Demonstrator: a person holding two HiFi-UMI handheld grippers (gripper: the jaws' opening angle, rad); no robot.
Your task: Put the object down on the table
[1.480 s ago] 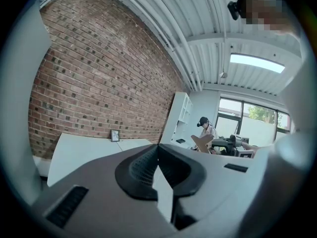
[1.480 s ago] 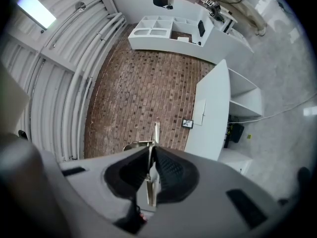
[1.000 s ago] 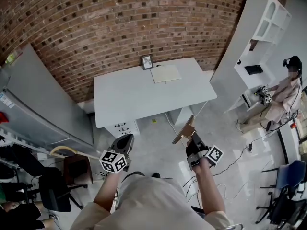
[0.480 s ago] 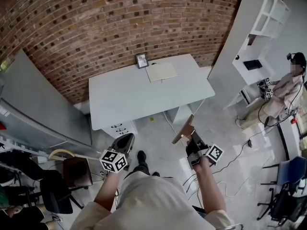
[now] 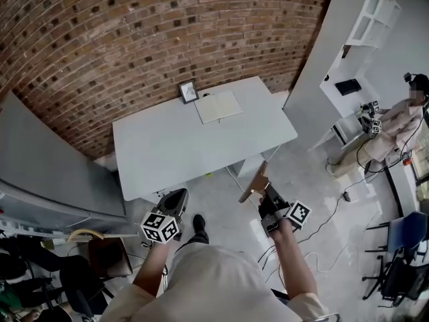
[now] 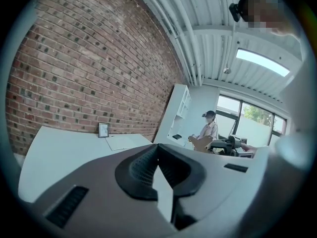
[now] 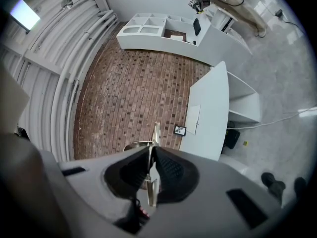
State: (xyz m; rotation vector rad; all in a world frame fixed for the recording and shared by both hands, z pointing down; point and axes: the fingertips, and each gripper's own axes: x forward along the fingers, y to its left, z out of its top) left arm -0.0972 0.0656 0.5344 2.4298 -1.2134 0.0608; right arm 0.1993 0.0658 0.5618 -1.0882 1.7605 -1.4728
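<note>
- Over on the right gripper (image 7: 150,155): clamps both fingers (image 7: 171,170) onto a thin wooden board (image 7: 155,133), shut down to just the board's thickness.
- Grips the board at its lower end; seen edge-on in the right gripper view, a narrow pale strip poking out past the fingertips.
- Up in the head view: holds the board (image 5: 255,182) tilted, flat brown face showing, rising from the right gripper (image 5: 266,194) toward the table.
- Carries it in the air over the pale floor (image 5: 221,196), just in front of the near edge of the white table (image 5: 194,146), not touching the tabletop.
- Now the left gripper (image 6: 157,150): presses its fingers (image 6: 136,170) together at the tips, empty.
- Hangs low in the head view, left gripper (image 5: 177,194) level with the right one, well apart from the board, also just short of the table's front edge.
- On the tabletop, at the far side by the brick wall (image 5: 134,39): a small picture frame (image 5: 188,91) standing upright, an open notebook (image 5: 218,106) lying flat just beside it.
- Far right: a person (image 5: 401,121) beside the white shelf unit (image 5: 355,39), well apart from both grippers.
</note>
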